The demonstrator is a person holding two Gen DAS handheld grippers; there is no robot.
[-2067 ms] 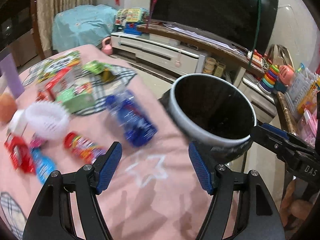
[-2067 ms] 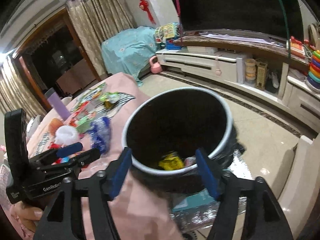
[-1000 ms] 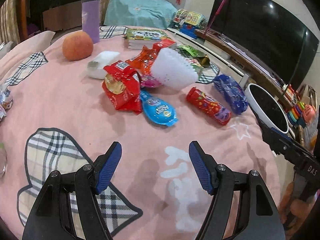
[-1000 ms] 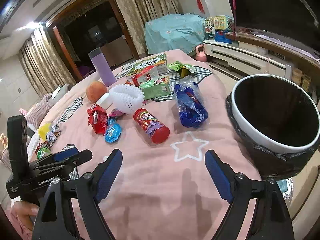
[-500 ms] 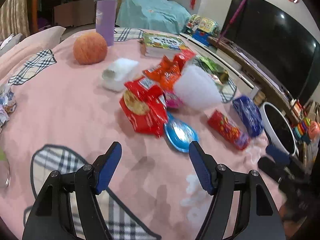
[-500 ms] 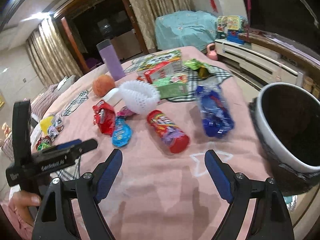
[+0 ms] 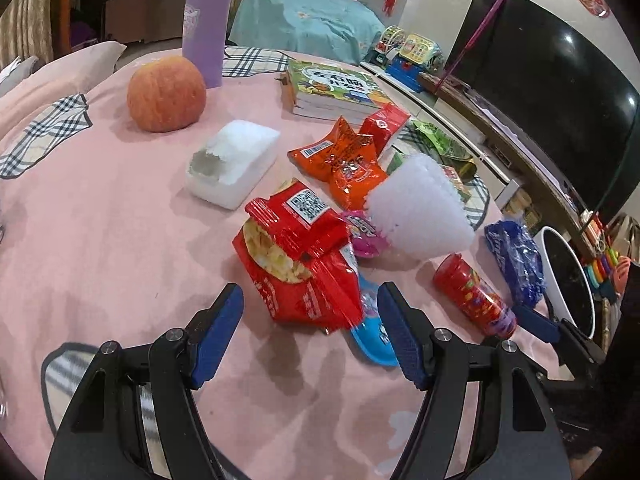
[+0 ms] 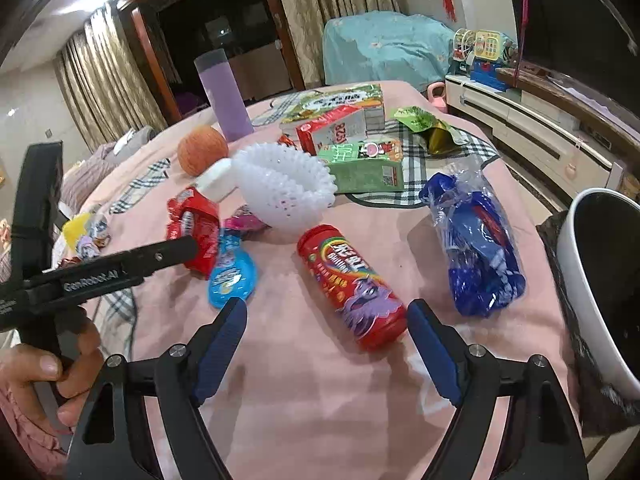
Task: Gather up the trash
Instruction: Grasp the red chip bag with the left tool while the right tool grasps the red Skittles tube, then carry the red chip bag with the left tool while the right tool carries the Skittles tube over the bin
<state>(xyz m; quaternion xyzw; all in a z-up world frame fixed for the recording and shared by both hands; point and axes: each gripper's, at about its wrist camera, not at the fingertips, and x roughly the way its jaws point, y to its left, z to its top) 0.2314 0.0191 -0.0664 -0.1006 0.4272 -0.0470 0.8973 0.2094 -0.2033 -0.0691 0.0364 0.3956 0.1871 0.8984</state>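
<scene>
A red snack bag [image 7: 296, 264] lies on the pink tablecloth. Its near end sits between the fingers of my left gripper [image 7: 308, 308], whose jaws are closing, and the pads do not touch it. A red candy tube [image 8: 348, 284] lies slantwise, its near end between the fingers of my right gripper [image 8: 326, 312]. Those jaws are closing too, and the pads are just clear of the tube. A light-blue wrapper [image 8: 232, 276], a crumpled blue plastic bag [image 8: 476, 248] and a white foam net [image 8: 284, 188] lie around them. The white-rimmed bin [image 8: 576, 272] stands off the table's right edge.
Farther back are an orange packet [image 7: 344, 160], a white foam block [image 7: 232, 164], a round orange fruit [image 7: 166, 94], a purple cup [image 7: 204, 24], a book [image 7: 332, 88] and green cartons [image 8: 364, 164]. A hand [image 8: 60, 364] grips the left tool.
Both views have swung from the bin to the table and drawn closer to the trash. The red bag now lies at the left fingers and the red tube at the right fingers.
</scene>
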